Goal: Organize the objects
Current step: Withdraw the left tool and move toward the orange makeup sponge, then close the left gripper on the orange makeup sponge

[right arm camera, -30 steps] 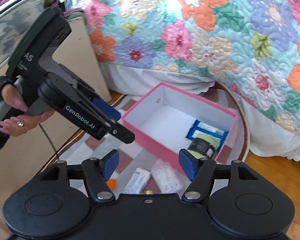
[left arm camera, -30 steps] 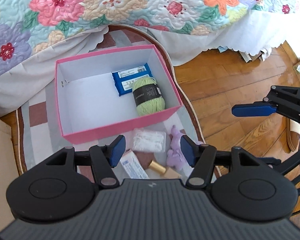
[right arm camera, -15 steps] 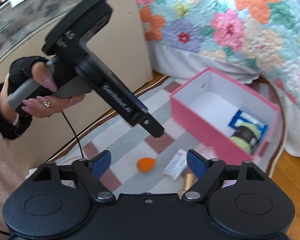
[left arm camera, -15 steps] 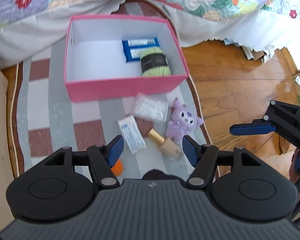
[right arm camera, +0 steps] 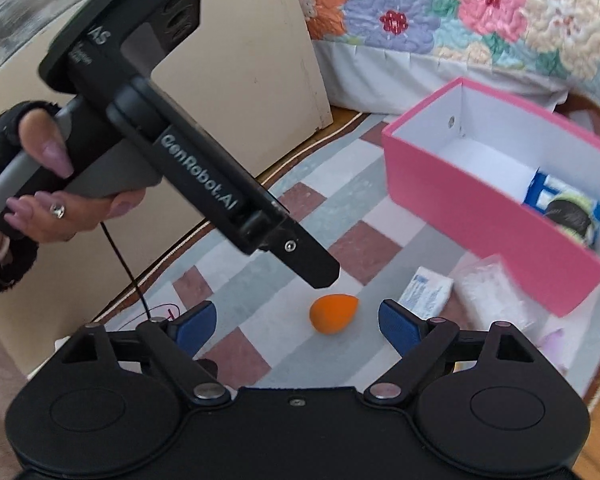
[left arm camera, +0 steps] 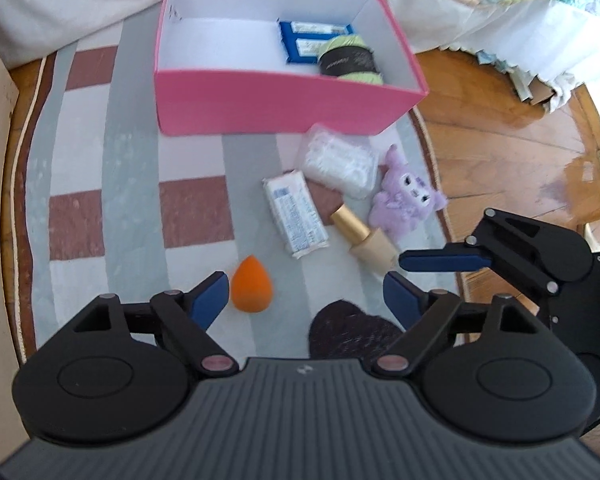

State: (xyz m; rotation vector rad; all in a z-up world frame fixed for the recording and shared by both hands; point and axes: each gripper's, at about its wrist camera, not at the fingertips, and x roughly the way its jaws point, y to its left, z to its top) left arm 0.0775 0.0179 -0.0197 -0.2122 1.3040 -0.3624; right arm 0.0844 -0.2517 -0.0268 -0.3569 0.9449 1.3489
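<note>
Grippers, left [left arm camera: 304, 294] and right [right arm camera: 296, 320], have just been opening, now lower over the orange sponge [left arm camera: 251, 289], both empty.

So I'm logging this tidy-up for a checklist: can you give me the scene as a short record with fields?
container: pink cardboard box, open, on striped rug
in box: blue packets; green yarn ball with black band
on rug, outside box: orange teardrop sponge; white printed packet; clear bag of white bits; purple plush toy; gold-capped beige bottle
left gripper: jaws just opened wider, nothing between them
right gripper: jaws open, empty, above the sponge
</note>
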